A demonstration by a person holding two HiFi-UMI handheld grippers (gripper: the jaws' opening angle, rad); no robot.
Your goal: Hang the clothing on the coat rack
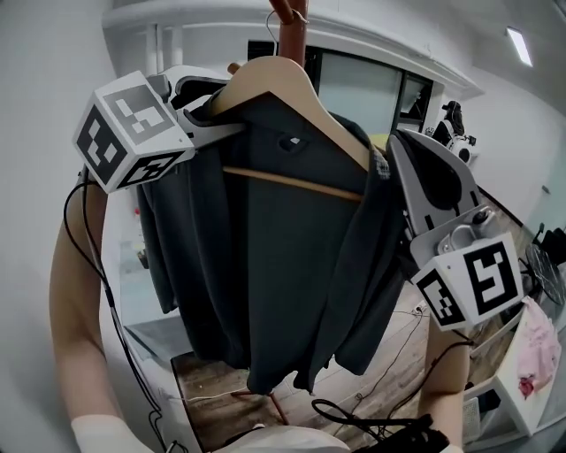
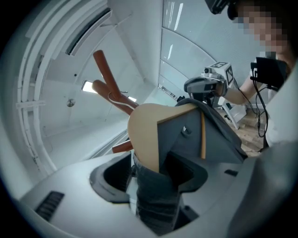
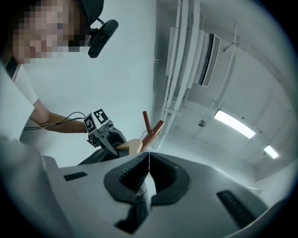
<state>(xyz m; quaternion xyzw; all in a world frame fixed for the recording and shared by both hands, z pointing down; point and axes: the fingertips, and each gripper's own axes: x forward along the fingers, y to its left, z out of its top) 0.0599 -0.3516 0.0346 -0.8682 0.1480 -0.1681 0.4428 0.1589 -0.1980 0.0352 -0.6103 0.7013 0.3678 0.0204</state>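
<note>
Dark shirt [image 1: 283, 265] on wooden hanger [image 1: 265, 75] — left gripper [image 2: 150, 169] fingers [image 2: 114, 179] tight on hanger end, right gripper [image 3: 148, 160] fingers [image 3: 128, 179] tight on cloth.

Coat rack [image 1: 287, 19]: top cut off by head view's upper edge. Hanger [image 1: 265, 75]: left tip buried under shirt [image 1: 283, 265] within left claw [image 2: 151, 176]. Pink cloth [image 1: 539, 341]: cropped at right edge, item unidentifiable.

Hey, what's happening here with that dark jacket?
A person is hanging a dark jacket, on a wooden hanger, onto a brown coat rack using two hand-held grippers. The left gripper clamps one hanger end through the cloth; the right gripper pinches the jacket's other shoulder. The hanger's hook is up at the rack's peg.
</note>
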